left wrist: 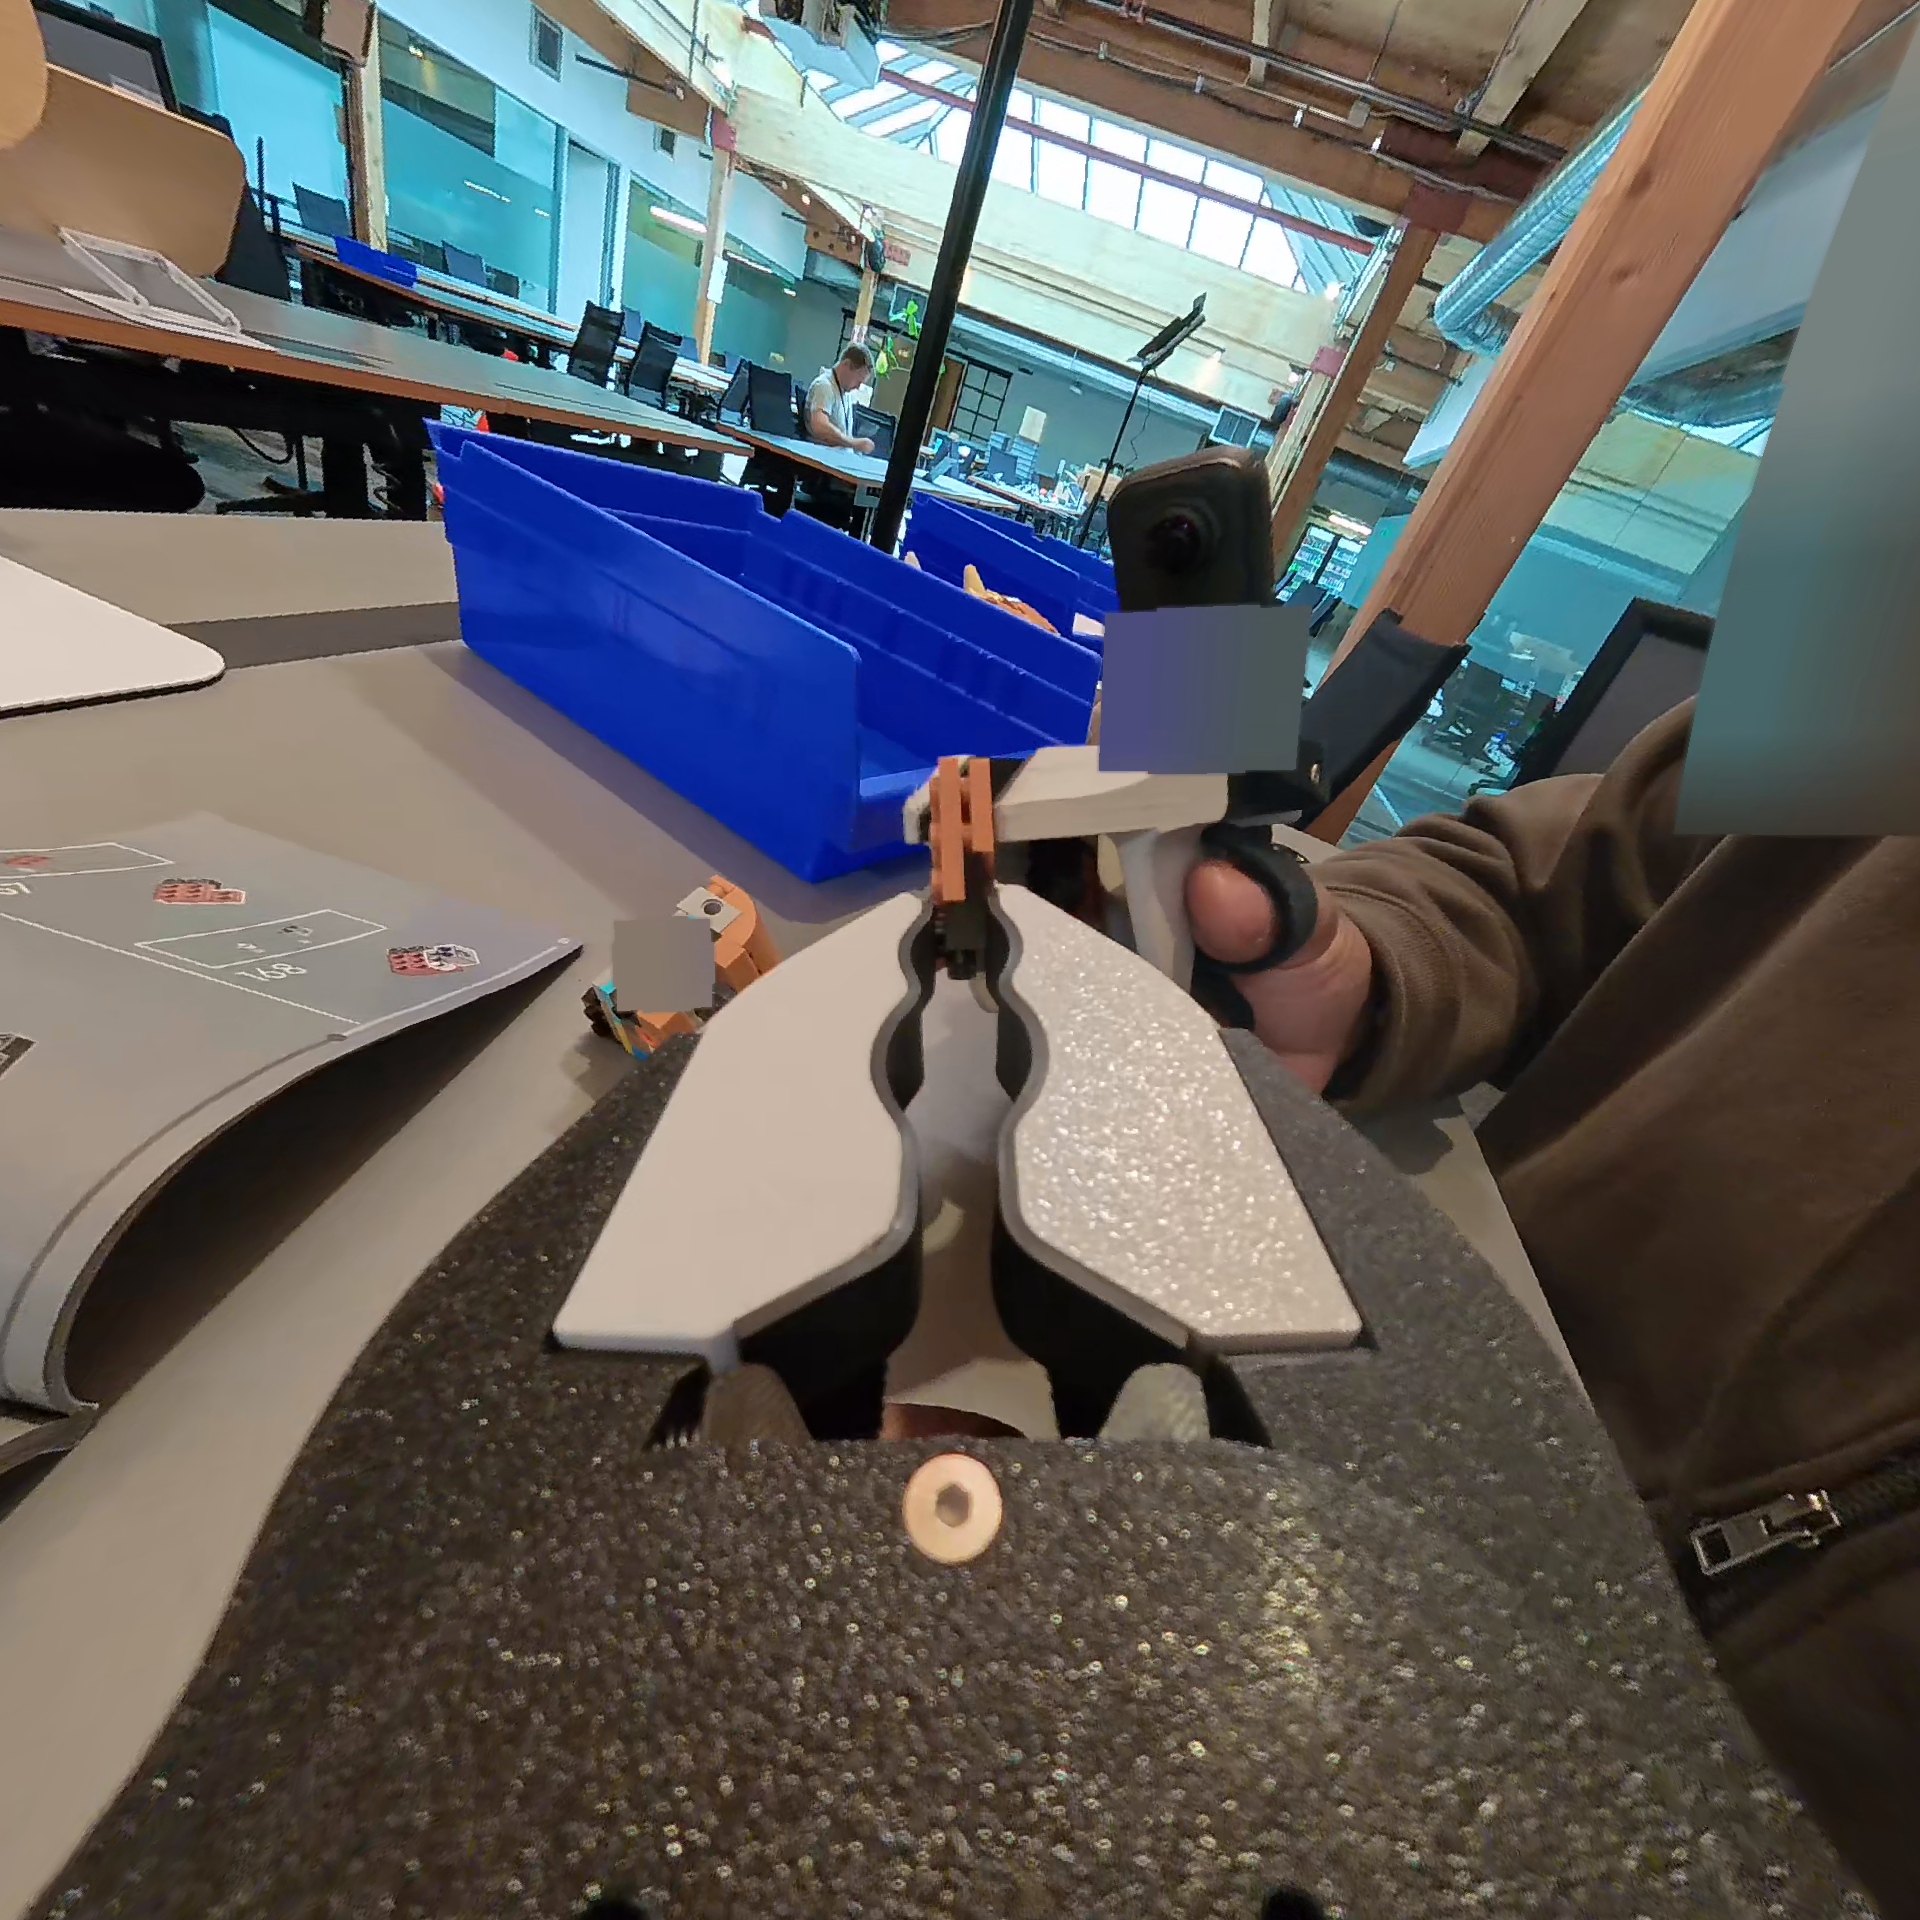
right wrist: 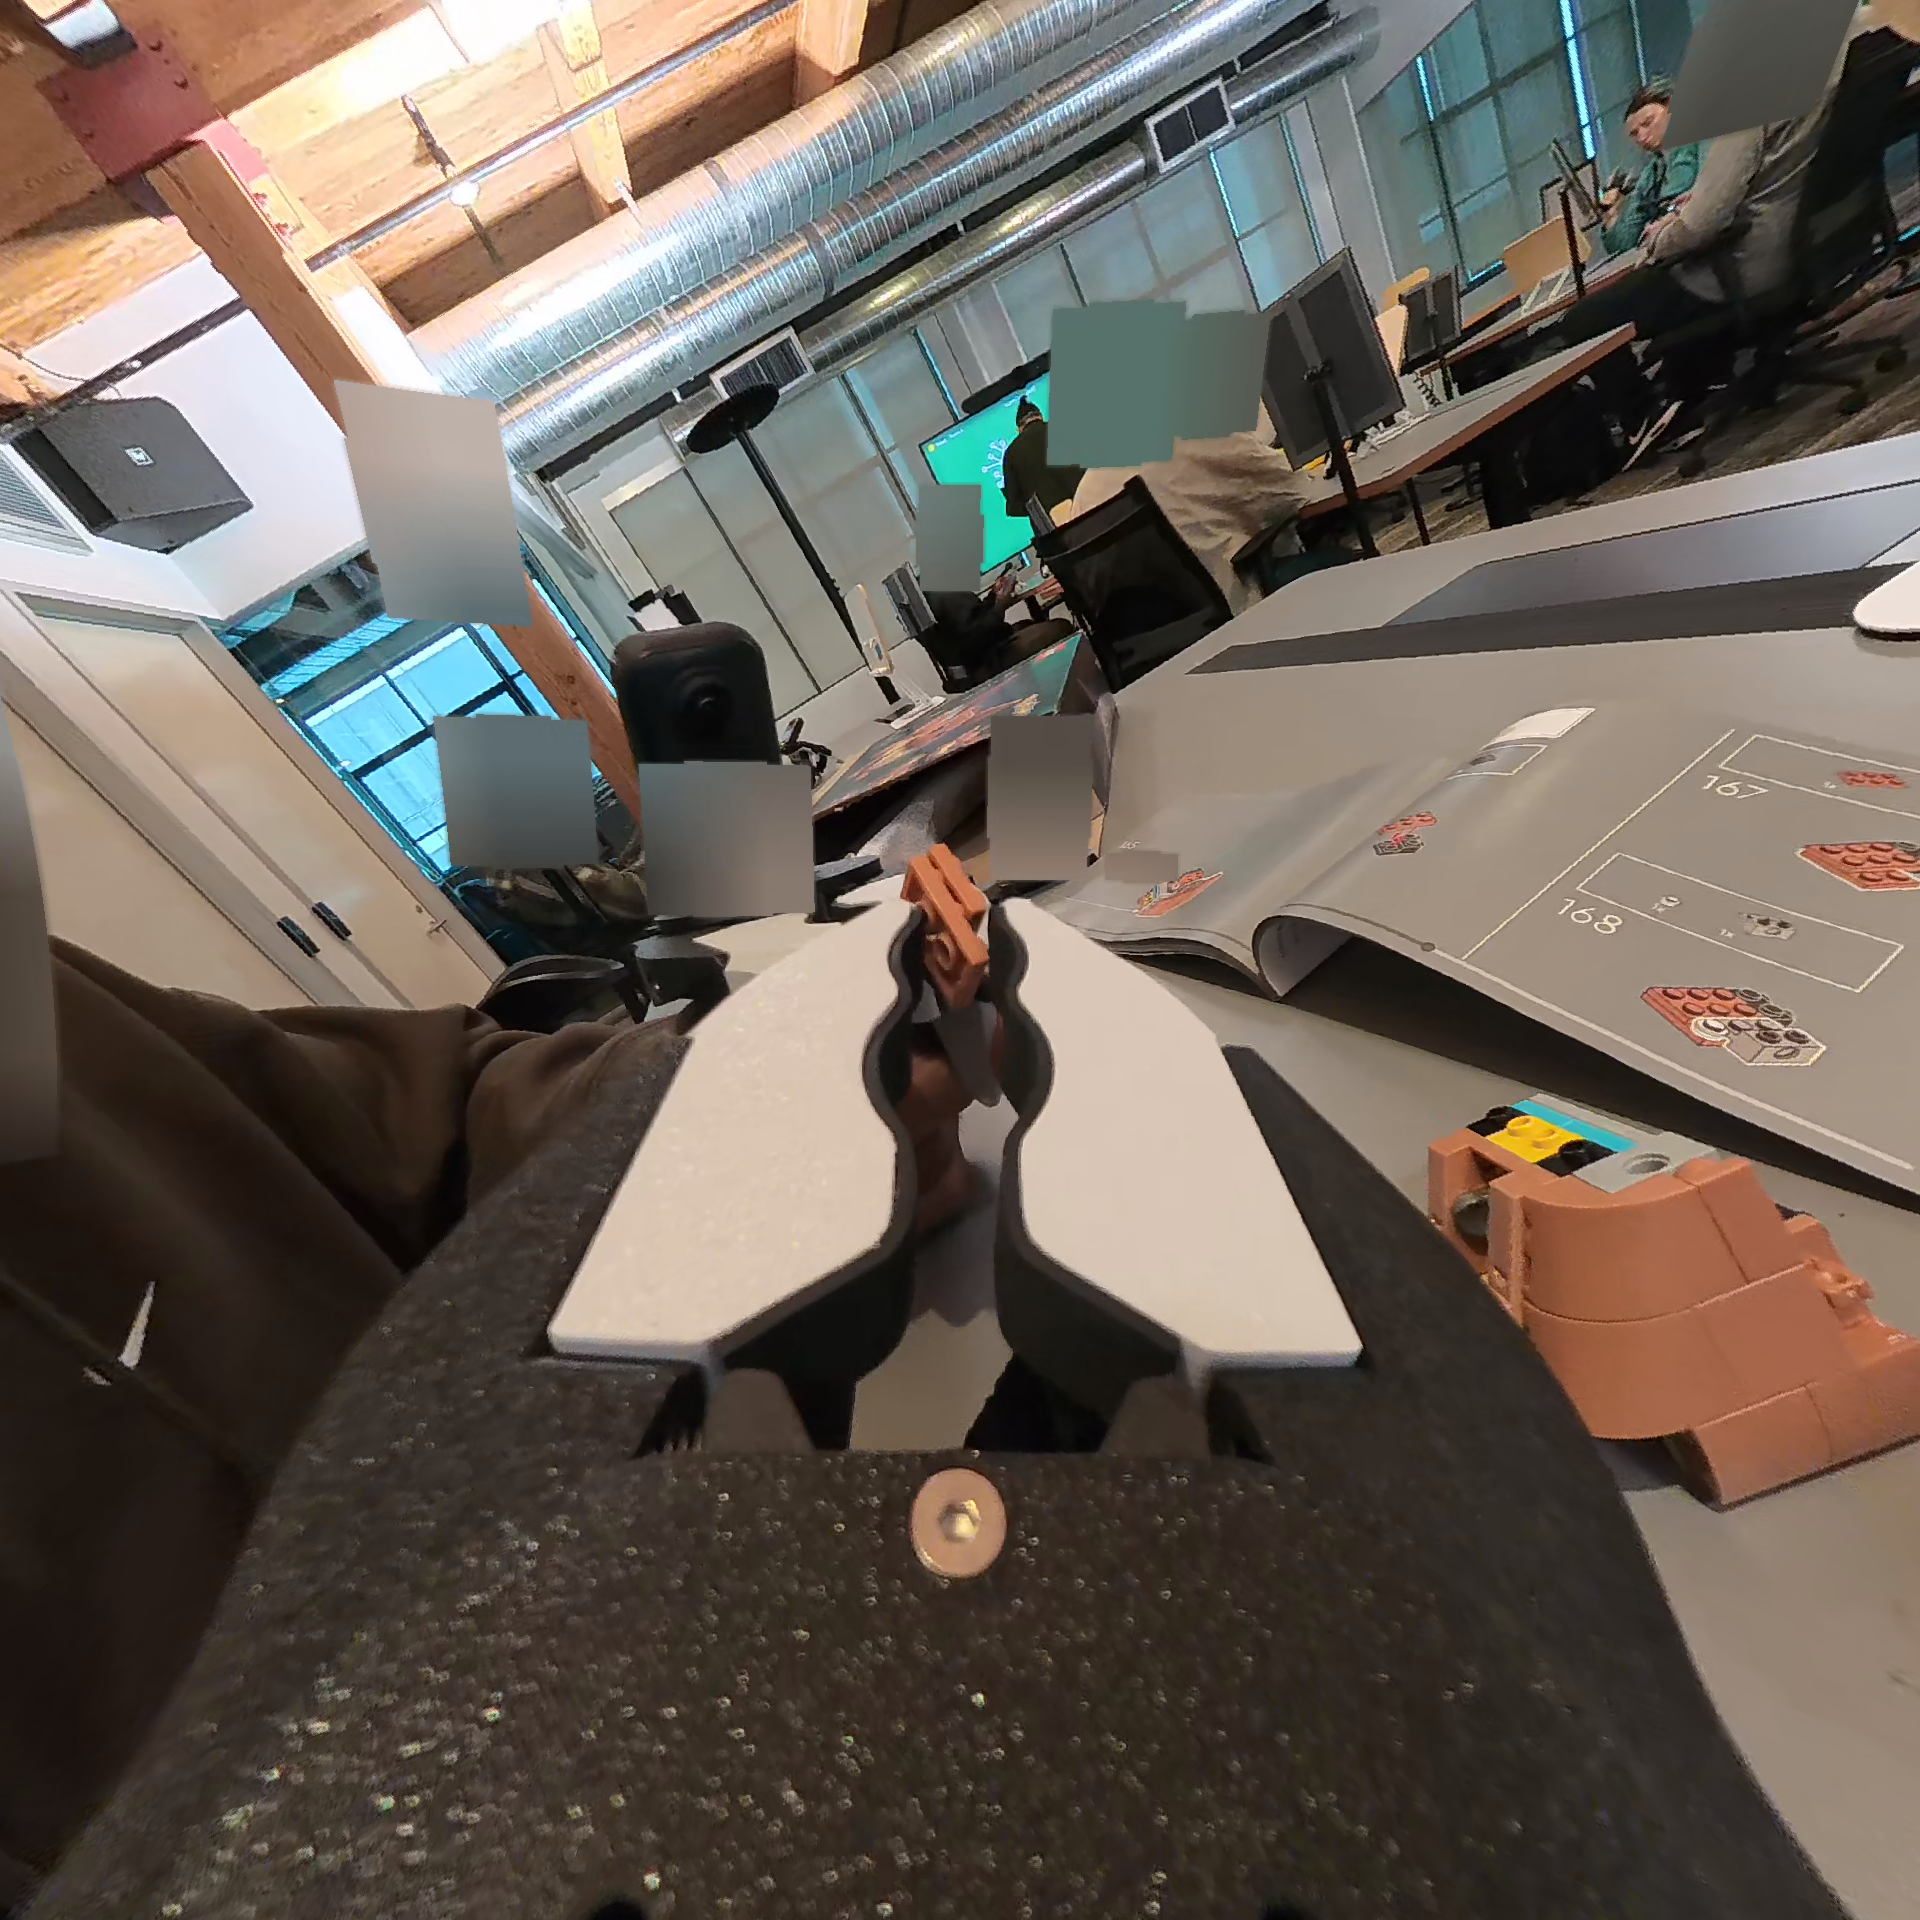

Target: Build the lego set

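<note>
The two grippers are meeting tip to tip in the air above the grey table [left wrist: 436,727], angled across one another. The left gripper [left wrist: 961,951] is pinching, with only a narrow gap between its fingers, the dark lower end of a small orange brick stack [left wrist: 958,831]. The right gripper [right wrist: 951,951] is reaching in from the right side, a hand [left wrist: 1262,935] in a brown sleeve [left wrist: 1558,935] squeezing its handle, and its nearly closed tips are clamping the same orange pieces from the other side. A larger orange lego build [right wrist: 1673,1309] is sitting on the table just beside the open instruction booklet [right wrist: 1558,862]. Blue bins [left wrist: 665,644] are standing farther back.
</note>
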